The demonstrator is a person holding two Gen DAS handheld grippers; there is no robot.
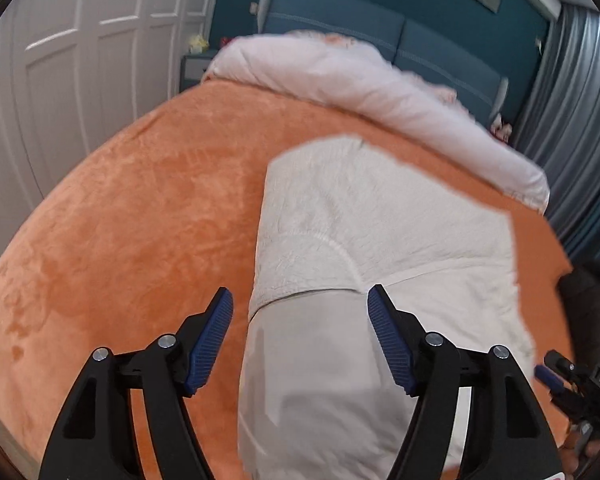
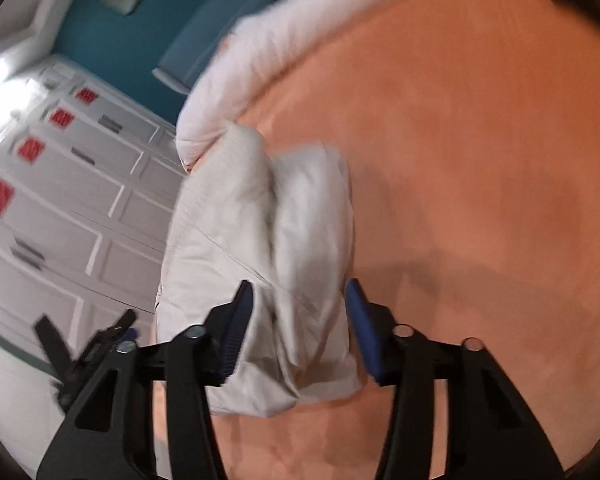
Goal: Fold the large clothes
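A pale grey garment (image 1: 380, 232) is seen lying partly folded on the orange bedspread (image 1: 140, 208), a seam and layered edges being shown only in the left wrist view. In the blurred right wrist view the same garment (image 2: 260, 240) appears bunched. The left gripper (image 1: 300, 336) is held wide apart above it; the right gripper (image 2: 300, 328) is also spread, cloth lying between its pads untouched. A rolled white duvet (image 1: 360, 84) and white wardrobe doors (image 1: 60, 60) are seen beyond

Bare orange blanket (image 1: 140, 220) left of garment (image 1: 360, 240)
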